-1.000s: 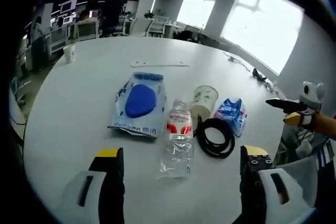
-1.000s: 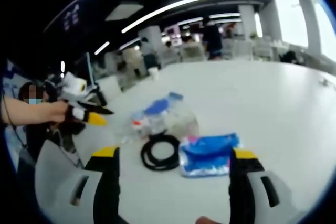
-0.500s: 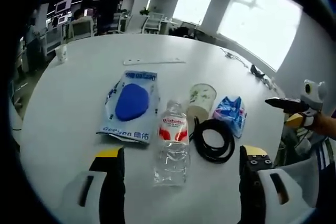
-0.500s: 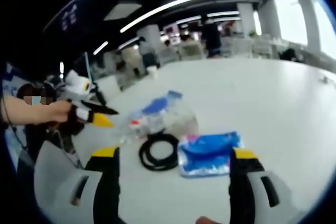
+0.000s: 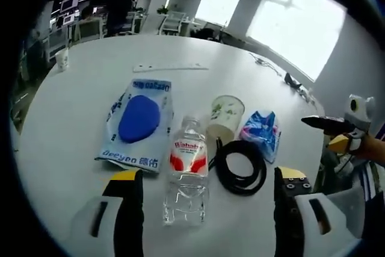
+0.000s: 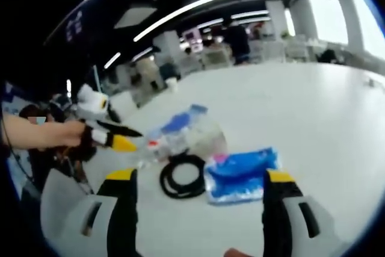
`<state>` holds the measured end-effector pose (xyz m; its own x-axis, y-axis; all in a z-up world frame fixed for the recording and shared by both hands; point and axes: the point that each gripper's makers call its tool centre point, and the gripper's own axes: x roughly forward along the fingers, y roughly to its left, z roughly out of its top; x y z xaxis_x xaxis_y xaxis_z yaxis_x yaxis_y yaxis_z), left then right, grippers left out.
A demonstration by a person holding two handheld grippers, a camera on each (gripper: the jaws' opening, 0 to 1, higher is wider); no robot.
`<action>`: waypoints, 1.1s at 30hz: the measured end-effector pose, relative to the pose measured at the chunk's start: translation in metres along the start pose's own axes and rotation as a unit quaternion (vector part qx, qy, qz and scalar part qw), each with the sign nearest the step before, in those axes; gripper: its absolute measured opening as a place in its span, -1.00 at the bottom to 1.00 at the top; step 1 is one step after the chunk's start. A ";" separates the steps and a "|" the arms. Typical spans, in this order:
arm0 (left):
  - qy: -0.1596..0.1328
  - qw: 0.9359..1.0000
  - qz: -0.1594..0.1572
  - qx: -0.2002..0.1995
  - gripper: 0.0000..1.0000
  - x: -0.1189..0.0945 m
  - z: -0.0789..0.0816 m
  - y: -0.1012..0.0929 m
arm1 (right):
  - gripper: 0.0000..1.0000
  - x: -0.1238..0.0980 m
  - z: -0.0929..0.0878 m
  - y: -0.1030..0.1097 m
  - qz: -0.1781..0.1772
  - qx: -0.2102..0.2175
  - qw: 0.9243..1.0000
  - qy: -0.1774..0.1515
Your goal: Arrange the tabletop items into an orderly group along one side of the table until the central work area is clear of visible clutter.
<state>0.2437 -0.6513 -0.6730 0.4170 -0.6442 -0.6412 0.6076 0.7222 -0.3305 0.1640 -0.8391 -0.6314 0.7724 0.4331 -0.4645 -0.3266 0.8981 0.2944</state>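
A loose row of items lies on the round white table (image 5: 78, 106): a white pouch with a blue oval (image 5: 137, 121), a clear water bottle (image 5: 187, 173) on its side, a tipped paper cup (image 5: 224, 115), a black cable coil (image 5: 240, 167) and a blue tissue pack (image 5: 261, 132). My left gripper (image 5: 208, 176) is open just short of the bottle. At the table's right edge my right gripper (image 5: 325, 132) stands open. In the right gripper view the tissue pack (image 6: 240, 173) and coil (image 6: 180, 176) lie ahead of my open right gripper (image 6: 200, 176); the left gripper (image 6: 131, 138) reaches in beside the bottle (image 6: 159, 145).
A long white strip (image 5: 170, 67) lies farther back on the table, and a paper cup (image 5: 61, 59) stands at its far left edge. A small black object with a cord (image 5: 295, 82) rests near the right rim. Office desks and chairs stand beyond the table.
The left gripper has moved forward and closer to the bottle; in the right gripper view it has come in further to the right. The items have not moved.
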 end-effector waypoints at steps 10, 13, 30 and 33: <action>0.011 1.000 -0.006 -0.010 0.77 0.014 -0.003 0.000 | 0.65 -0.003 -0.003 -0.008 -0.011 0.026 1.000 -0.006; 0.015 1.000 -0.007 -0.012 0.77 0.016 -0.003 0.000 | 0.65 -0.003 -0.003 -0.010 -0.013 0.033 0.999 -0.009; 0.030 1.000 0.001 -0.004 0.75 0.036 -0.006 0.003 | 0.61 0.017 0.016 0.001 -0.007 0.056 0.998 -0.026; 0.040 0.999 0.002 0.000 0.75 0.041 -0.010 0.002 | 0.61 0.023 0.020 0.007 0.000 0.055 0.998 -0.028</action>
<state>0.2556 -0.6734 -0.7070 0.3646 -0.6196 -0.6951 0.6060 0.7247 -0.3280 0.1906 -0.8242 -0.6235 0.8025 0.4263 -0.4175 -0.2677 0.8826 0.3866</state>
